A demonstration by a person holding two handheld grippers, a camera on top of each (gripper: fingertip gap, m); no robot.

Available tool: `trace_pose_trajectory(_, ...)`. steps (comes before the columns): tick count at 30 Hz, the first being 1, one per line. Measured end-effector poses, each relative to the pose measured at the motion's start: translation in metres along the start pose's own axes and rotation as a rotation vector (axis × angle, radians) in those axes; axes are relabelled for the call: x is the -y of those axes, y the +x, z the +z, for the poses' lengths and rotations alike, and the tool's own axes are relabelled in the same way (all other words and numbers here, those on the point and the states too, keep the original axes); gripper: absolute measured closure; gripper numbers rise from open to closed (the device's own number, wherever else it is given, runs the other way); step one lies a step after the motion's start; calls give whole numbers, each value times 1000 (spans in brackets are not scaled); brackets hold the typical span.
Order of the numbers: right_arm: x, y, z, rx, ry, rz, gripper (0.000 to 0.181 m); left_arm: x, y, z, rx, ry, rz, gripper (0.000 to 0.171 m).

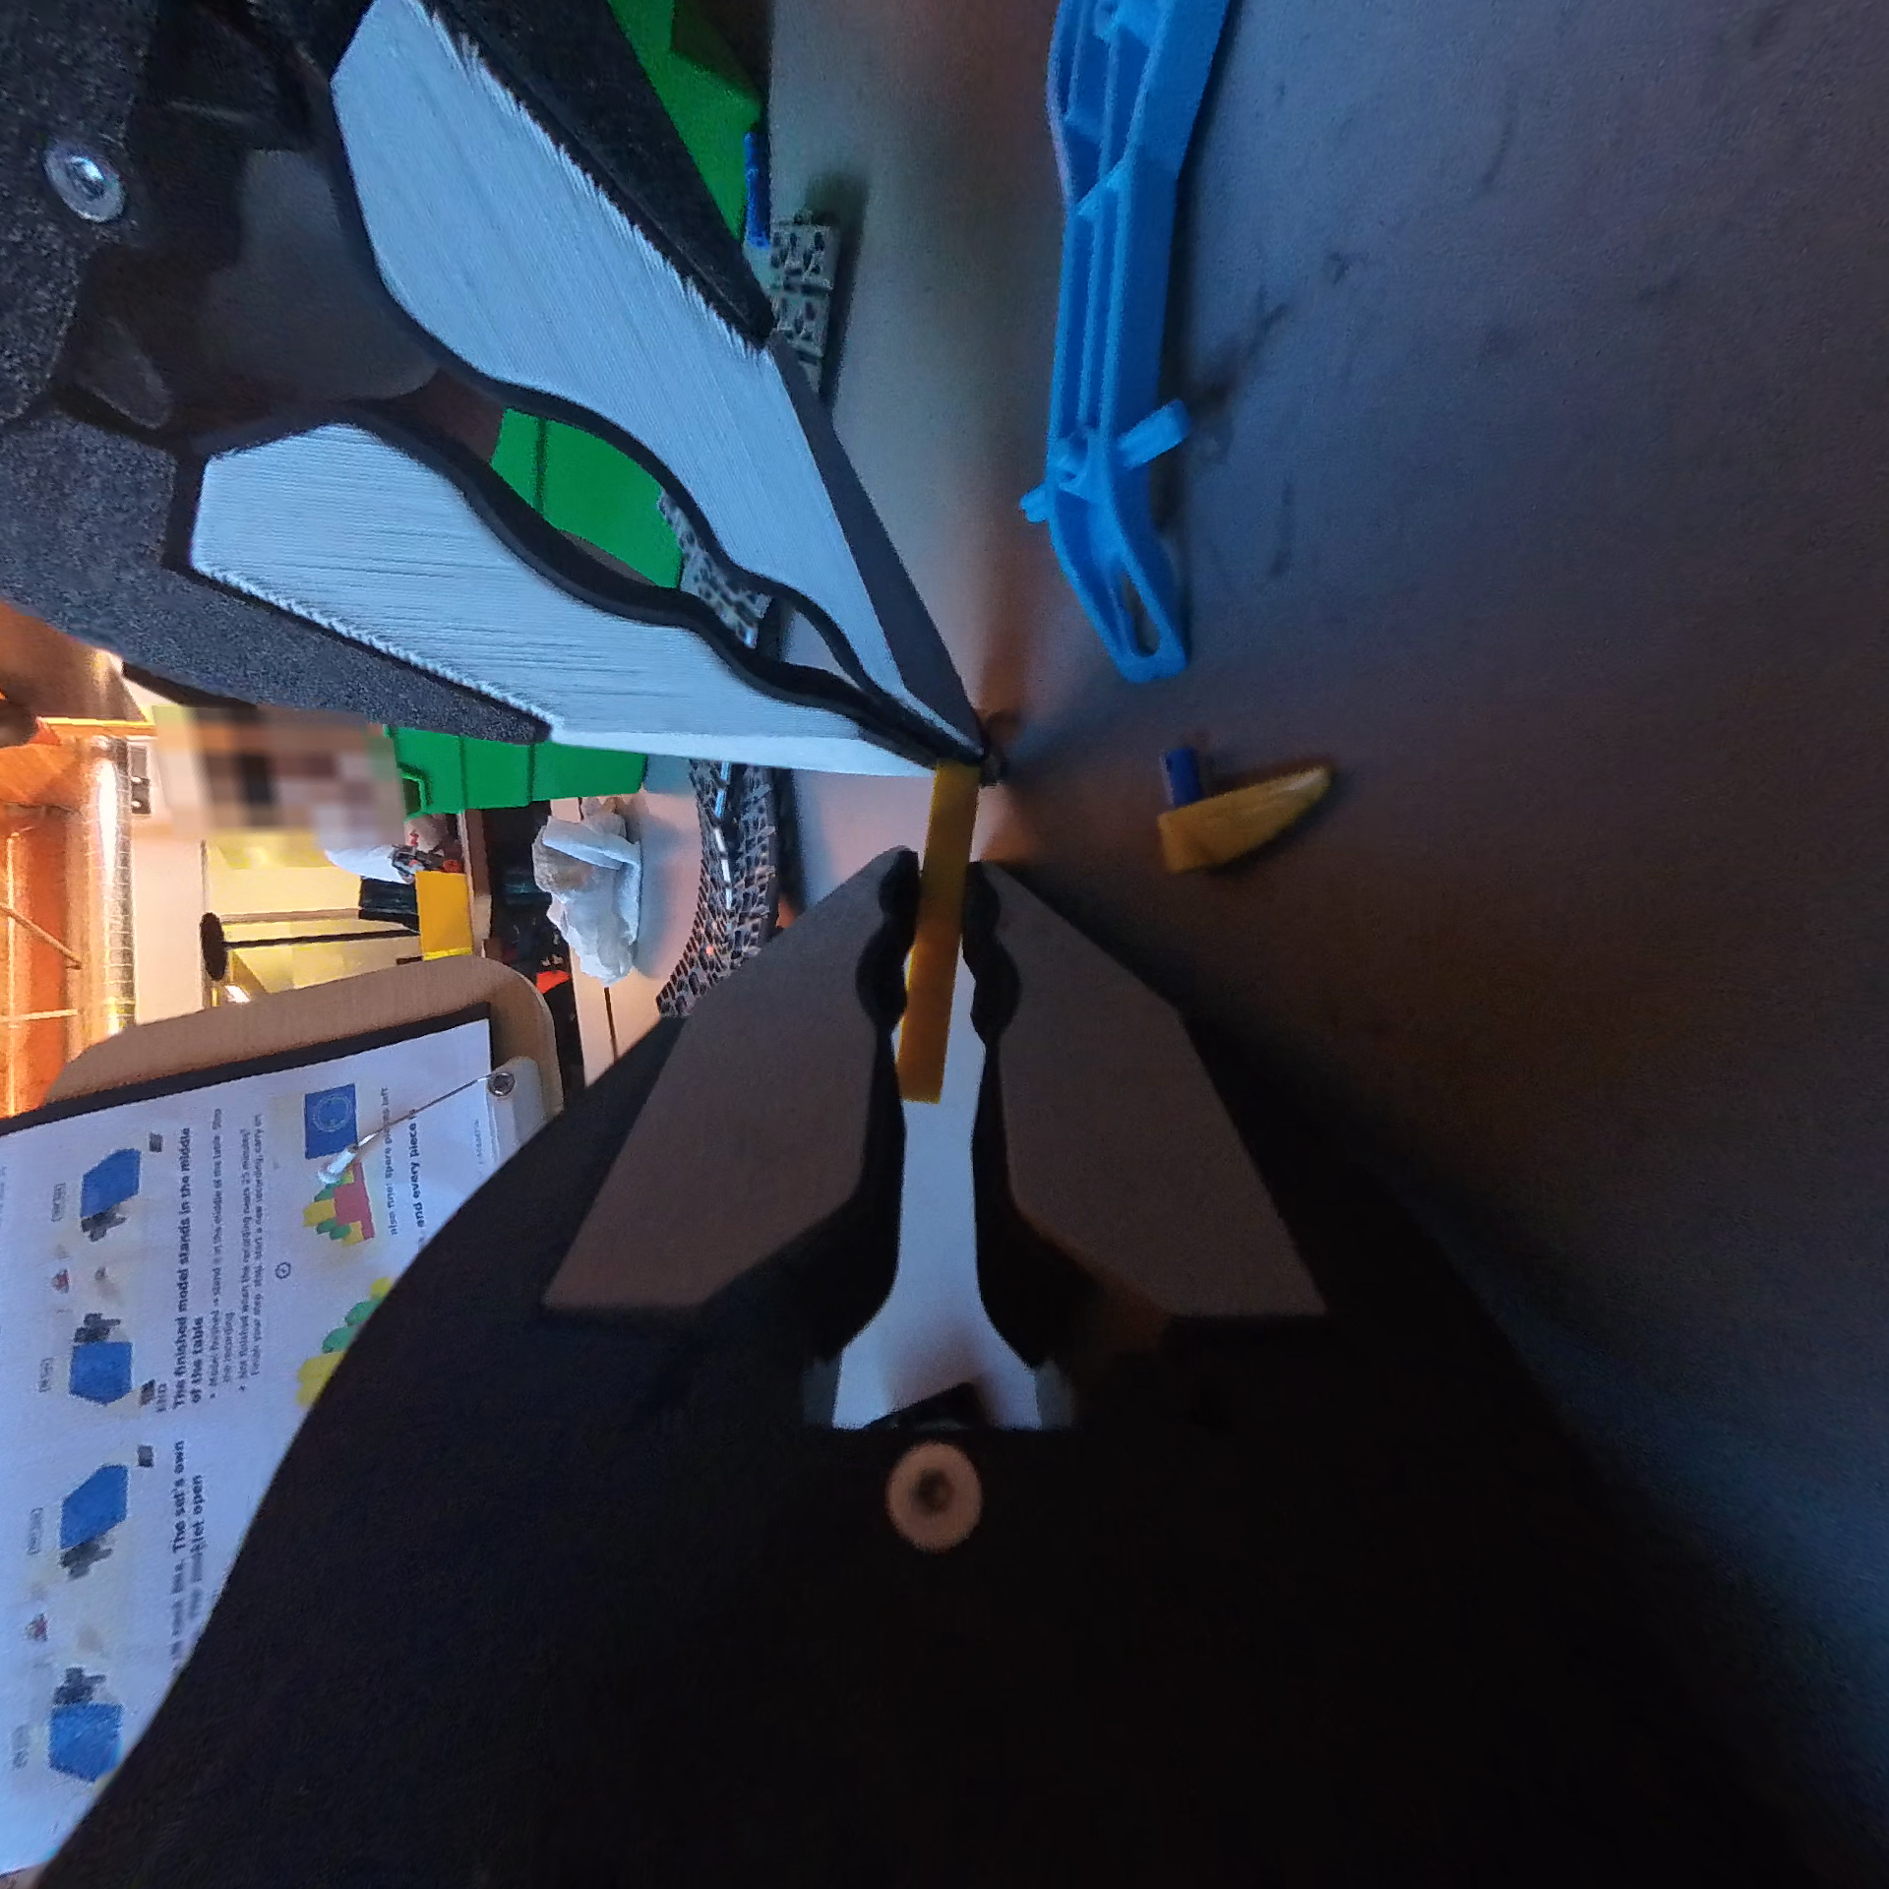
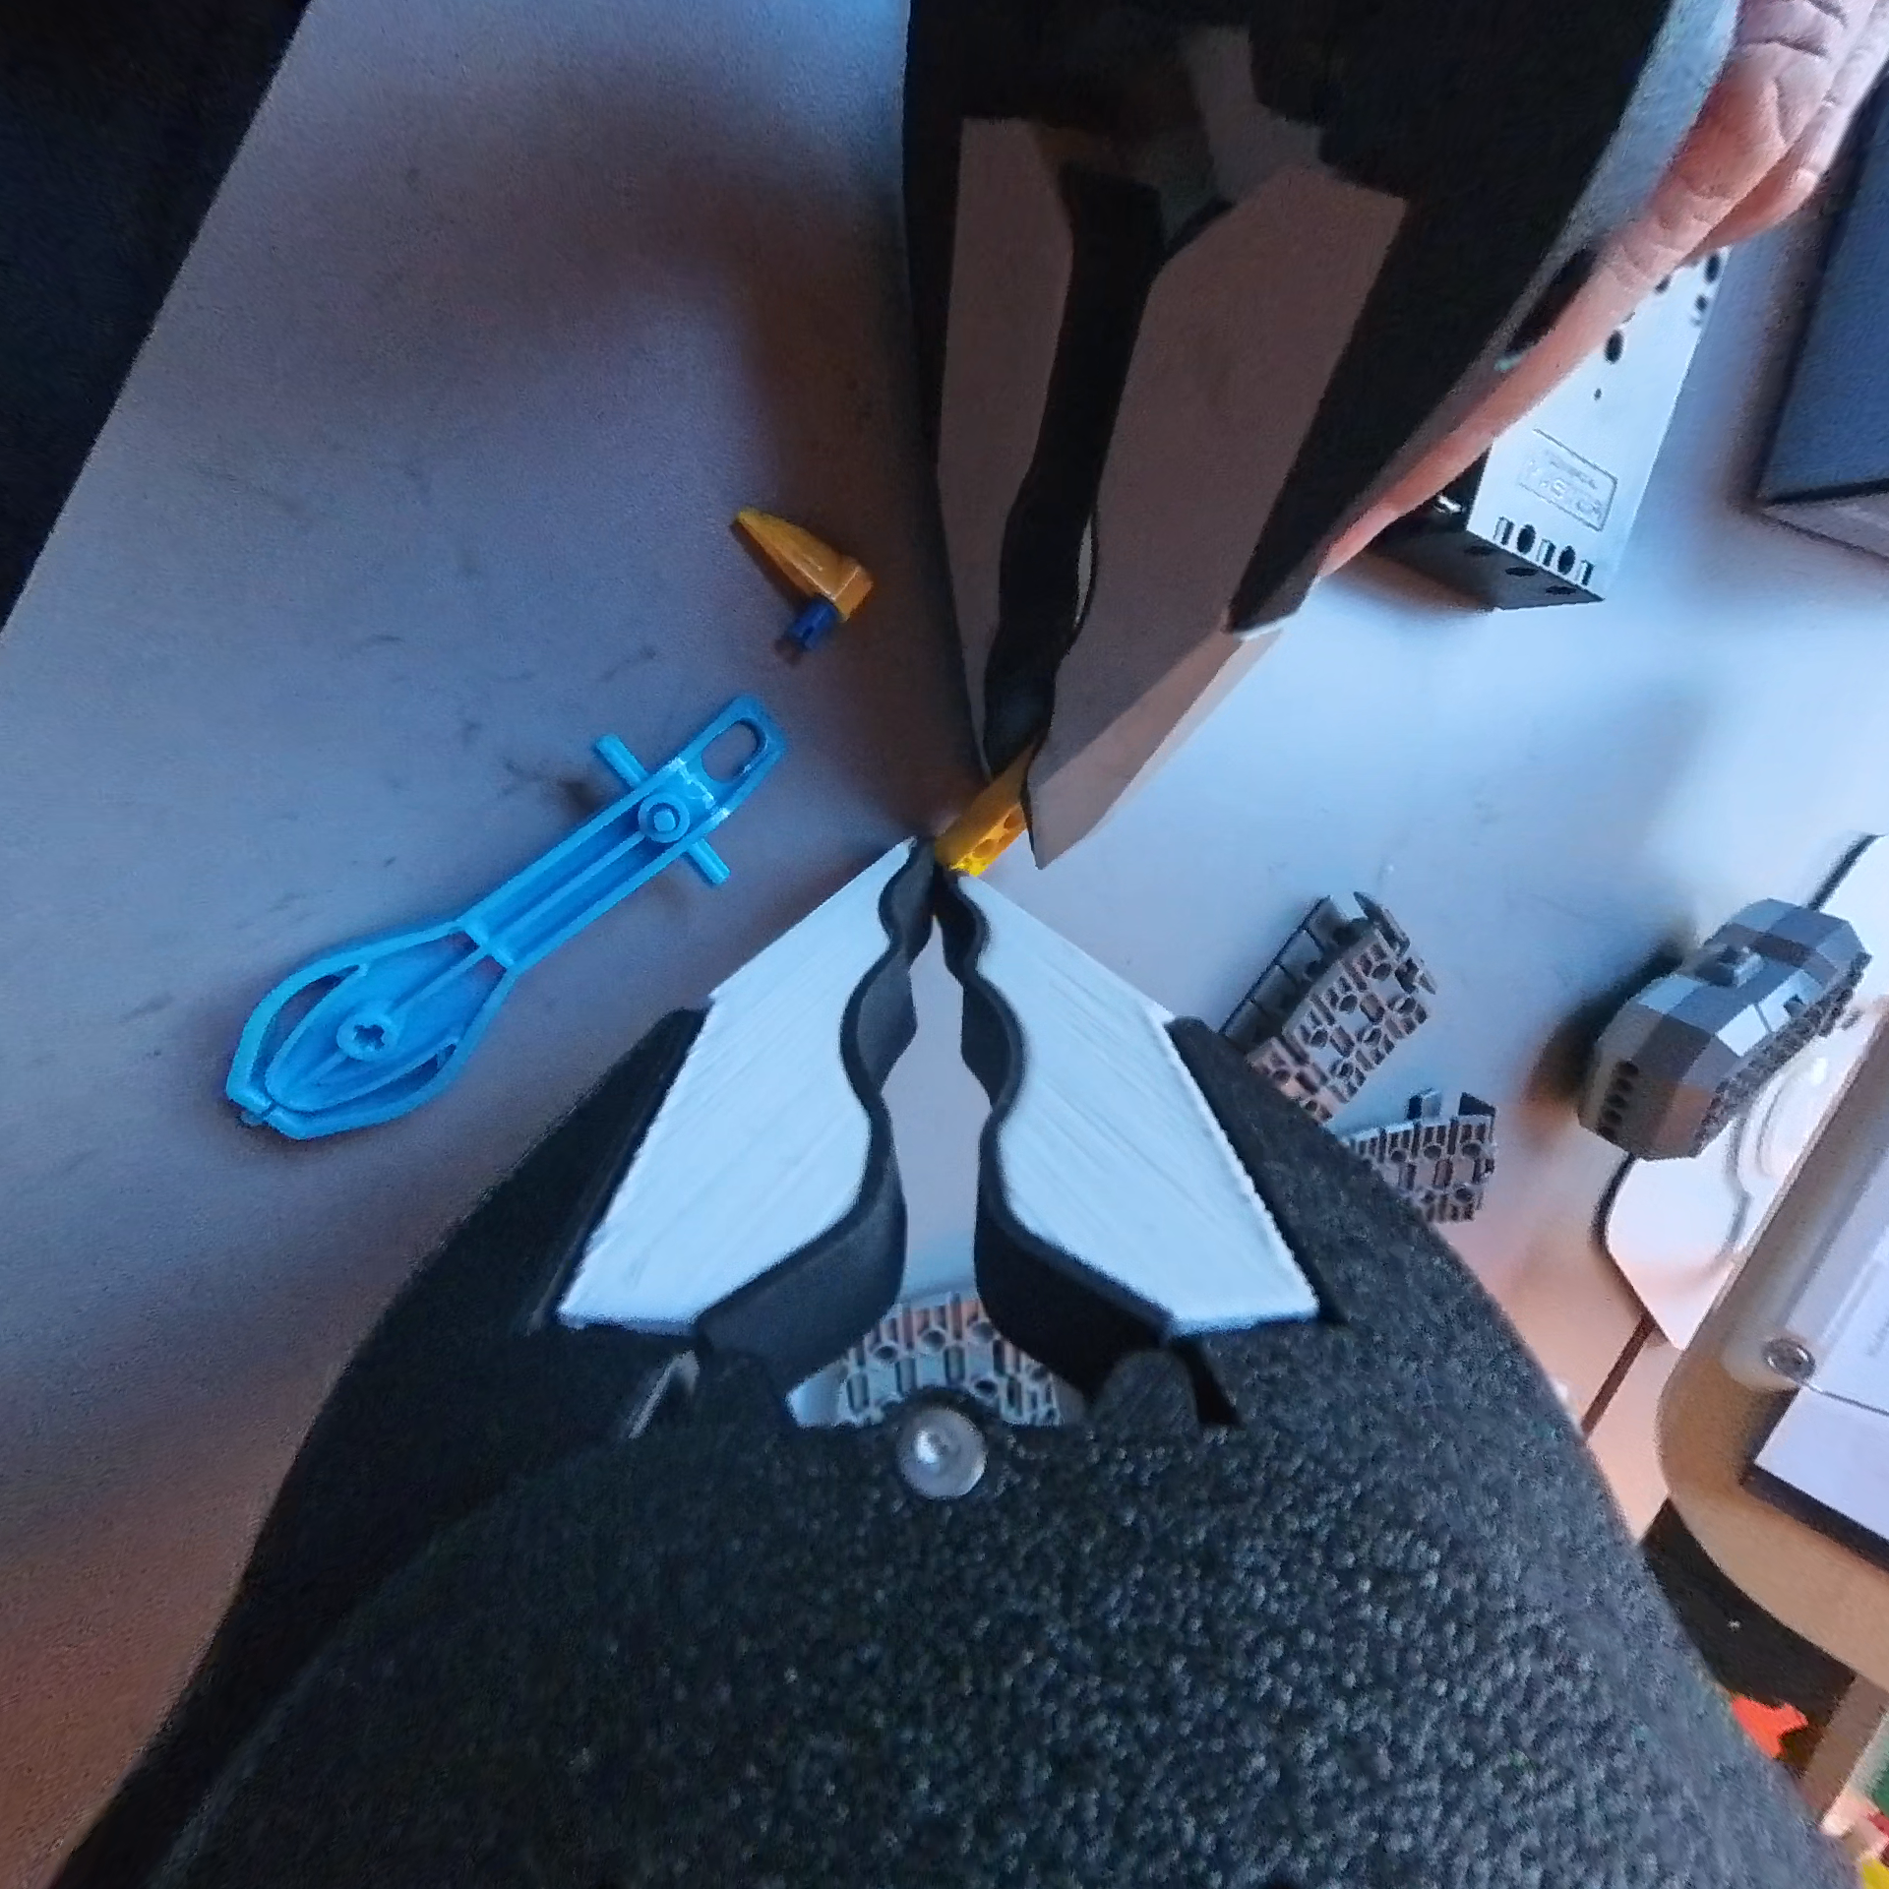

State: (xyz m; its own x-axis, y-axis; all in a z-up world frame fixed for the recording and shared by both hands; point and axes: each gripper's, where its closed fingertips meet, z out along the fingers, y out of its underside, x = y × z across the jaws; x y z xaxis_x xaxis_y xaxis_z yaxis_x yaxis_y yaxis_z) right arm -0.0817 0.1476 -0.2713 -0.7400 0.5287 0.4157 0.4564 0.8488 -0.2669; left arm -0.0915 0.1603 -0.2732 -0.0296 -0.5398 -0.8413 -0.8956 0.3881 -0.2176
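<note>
My left gripper has grey fingers and is shut on a thin yellow beam, which sticks out past its tips. In the right wrist view the left gripper comes down from the top, with the beam's holed end showing. My right gripper has white fingers with black pads. Its jaws are closed, and its tips touch the beam's free end. It reaches in from the upper left in the left wrist view. I cannot see anything between its tips.
A long blue plastic piece and a yellow wedge with a blue pin lie on the grey table. Perforated grey-brown plates, a grey block model and a silver box sit to the right. A printed sheet lies nearby. The grippers are tip to tip, or close to it.
</note>
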Motion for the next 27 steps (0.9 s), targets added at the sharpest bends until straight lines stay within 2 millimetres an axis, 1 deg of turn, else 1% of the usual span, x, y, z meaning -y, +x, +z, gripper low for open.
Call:
trace_pose_trajectory(10, 0, -1, 0, 155, 10, -52, 181, -1, -1, 0, -10, -18, -26, 164)
trace_pose_trajectory(18, 0, -2, 0, 366, -23, -134, 181, -2, -1, 0, -2, -29, -16, 164)
trace_pose_trajectory(21, -1, -3, 0, 421, -25, -138, 181, -2, -1, 0, 0, -30, -18, 164)
trace_pose_trajectory(24, -1, -3, -1, 475, -26, -113, 181, -2, -2, 0, 1, -28, -19, 164)
trace_pose_trajectory(26, -2, -3, -2, 515, -54, 22, 181, -1, -2, 0, -2, -16, -42, 164)
trace_pose_trajectory(27, -5, 0, -2, 501, -97, 102, 181, -2, -3, 1, -8, -20, -85, 164)
